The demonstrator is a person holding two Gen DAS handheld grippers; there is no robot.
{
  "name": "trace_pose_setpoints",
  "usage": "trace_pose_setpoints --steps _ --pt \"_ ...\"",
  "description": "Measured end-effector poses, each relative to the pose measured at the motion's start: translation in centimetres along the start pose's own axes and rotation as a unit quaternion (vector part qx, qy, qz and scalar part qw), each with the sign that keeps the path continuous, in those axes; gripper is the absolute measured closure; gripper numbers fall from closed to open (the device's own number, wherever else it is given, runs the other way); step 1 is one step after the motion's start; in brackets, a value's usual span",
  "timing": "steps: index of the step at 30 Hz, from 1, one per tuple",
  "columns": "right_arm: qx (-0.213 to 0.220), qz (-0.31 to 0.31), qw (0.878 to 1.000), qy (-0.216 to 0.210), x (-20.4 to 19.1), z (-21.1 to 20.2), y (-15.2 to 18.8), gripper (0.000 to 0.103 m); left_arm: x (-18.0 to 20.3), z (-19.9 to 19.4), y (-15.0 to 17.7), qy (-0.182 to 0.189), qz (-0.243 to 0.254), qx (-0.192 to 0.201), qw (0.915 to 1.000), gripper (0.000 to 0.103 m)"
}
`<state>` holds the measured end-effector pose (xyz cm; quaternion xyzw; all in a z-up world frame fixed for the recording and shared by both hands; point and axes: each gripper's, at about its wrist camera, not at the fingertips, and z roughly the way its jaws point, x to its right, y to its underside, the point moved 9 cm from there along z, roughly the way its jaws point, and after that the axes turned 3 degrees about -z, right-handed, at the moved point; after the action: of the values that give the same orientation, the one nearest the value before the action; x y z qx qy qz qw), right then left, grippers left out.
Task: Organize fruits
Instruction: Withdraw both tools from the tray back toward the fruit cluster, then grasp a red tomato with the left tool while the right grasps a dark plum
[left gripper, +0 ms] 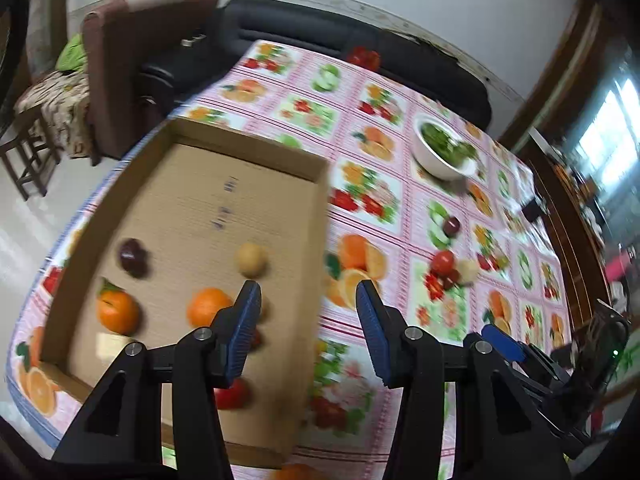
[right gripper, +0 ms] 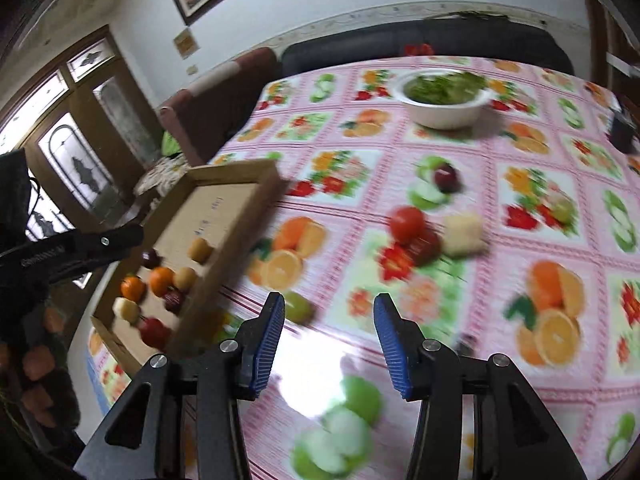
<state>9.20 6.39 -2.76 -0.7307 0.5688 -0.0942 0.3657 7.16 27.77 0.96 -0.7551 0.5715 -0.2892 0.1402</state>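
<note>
Cardboard tray (left gripper: pixel 308 208): lies on the left part of the table (left gripper: pixel 400 360), already carrying two oranges (left gripper: pixel 118 312), a dark plum-like fruit (left gripper: pixel 133 258), a pale round fruit (left gripper: pixel 251 259) and a red one (left gripper: pixel 232 394) near the front edge.

Left gripper (left gripper: pixel 308 300): jaws wide with nothing between them, hovering over the tray's right wall.

Loose fruit: a red tomato-like fruit (right gripper: pixel 407 222) touching a darker red one, a pale yellowish piece (right gripper: pixel 464 234) just beside them, and a dark red fruit (right gripper: pixel 446 178) farther back; all on the table, well apart from the tray. The fruit-printed tablecloth makes real and printed fruit easy to confuse, and both views are motion-blurred.

Right gripper (right gripper: pixel 329 312): jaws wide and empty, aimed toward the loose cluster. A greenish round thing (right gripper: pixel 298 307) sits near its left finger; real or printed, I cannot tell.

White bowl (right gripper: pixel 442 100): holds greens, far side; leave it alone.

Doing it well: likely a reach for the next fruit. Pick the red one at the cluster's edge, centre it between the pads, close gently so it neither rolls nor bruises, then clear the tray wall before lowering into a bare patch.
</note>
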Motion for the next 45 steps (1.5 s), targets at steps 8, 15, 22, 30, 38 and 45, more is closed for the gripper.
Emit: trace_pose_setpoints --steps 8,15,22,30,38,45 --pt "0.01 0.035 0.999 0.032 4.9 -1.9 1.5 0.054 5.0 1.4 2.2 0.017 0.045 -0.025 0.9985 0.055" --pt "0.019 0.048 0.998 0.044 7.0 -2.7 1.4 0.054 7.1 2.6 2.9 0.022 0.06 -0.041 0.9971 0.055" --pt "0.019 0.053 0.997 0.053 8.1 -1.3 0.1 0.054 8.3 3.9 2.9 0.015 0.073 -0.047 0.9961 0.055" --pt "0.031 0.051 0.997 0.057 9.2 1.8 -4.5 0.054 9.4 6.2 2.3 0.02 0.072 -0.061 0.9954 0.055" --pt "0.014 0.024 0.997 0.067 10.2 7.8 -9.7 0.054 11.3 8.7 1.6 0.049 0.063 -0.084 0.9932 0.055" --pt "-0.023 -0.002 0.999 0.049 10.3 10.9 -9.6 0.075 13.3 10.6 1.2 0.063 0.073 -0.098 0.9905 0.056"
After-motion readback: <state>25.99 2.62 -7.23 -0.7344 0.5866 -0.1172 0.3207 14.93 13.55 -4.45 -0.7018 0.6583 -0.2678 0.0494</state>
